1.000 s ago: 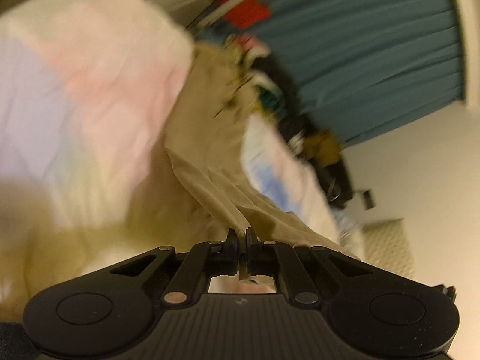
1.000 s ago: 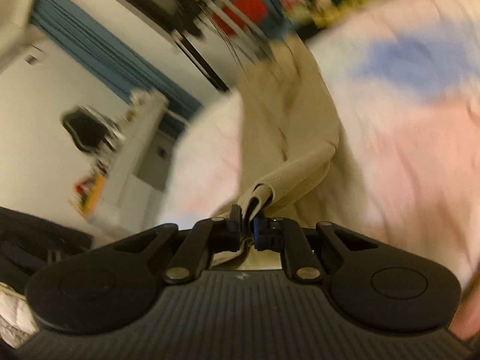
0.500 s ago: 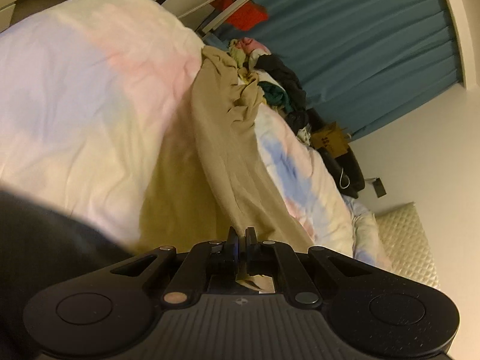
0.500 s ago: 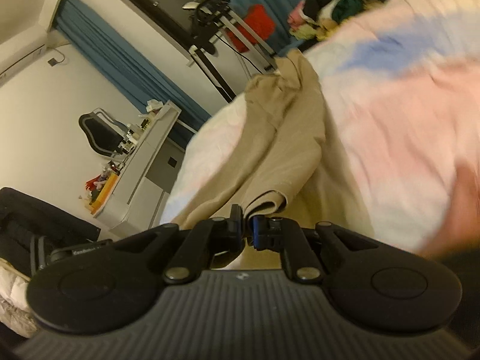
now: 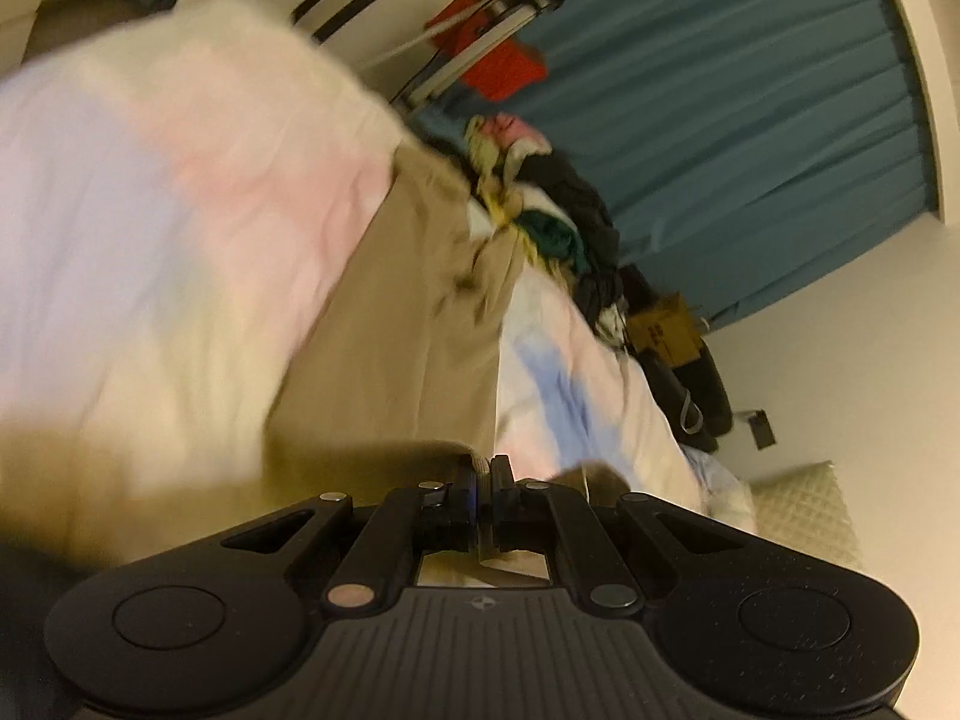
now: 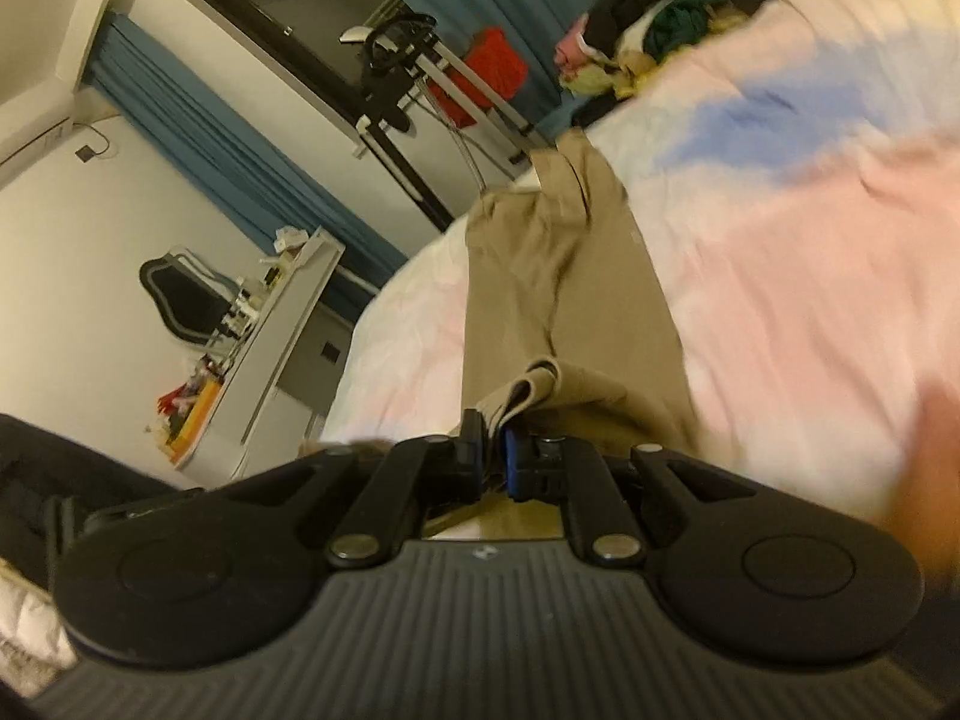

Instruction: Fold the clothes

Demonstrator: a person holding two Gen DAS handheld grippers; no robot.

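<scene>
A pair of tan trousers [image 5: 420,312] lies stretched along a bed with a pastel duvet [image 5: 150,192]. My left gripper [image 5: 482,468] is shut on the near edge of the trousers. In the right wrist view the trousers [image 6: 570,300] run away from me over the duvet [image 6: 810,252]. My right gripper [image 6: 493,438] is shut on a folded tan hem that loops up just beyond the fingertips. Both views are blurred by motion.
A heap of mixed clothes [image 5: 540,210] sits at the far end of the bed, also in the right wrist view [image 6: 654,18]. Blue curtains [image 5: 750,120], a rack with red cloth [image 6: 480,78], a white shelf [image 6: 270,324] and a black chair [image 6: 180,300] stand around.
Both grippers keep their hold on the trousers. The cloth now lies flatter and straighter on the duvet, and the views have swung and blurred again.
</scene>
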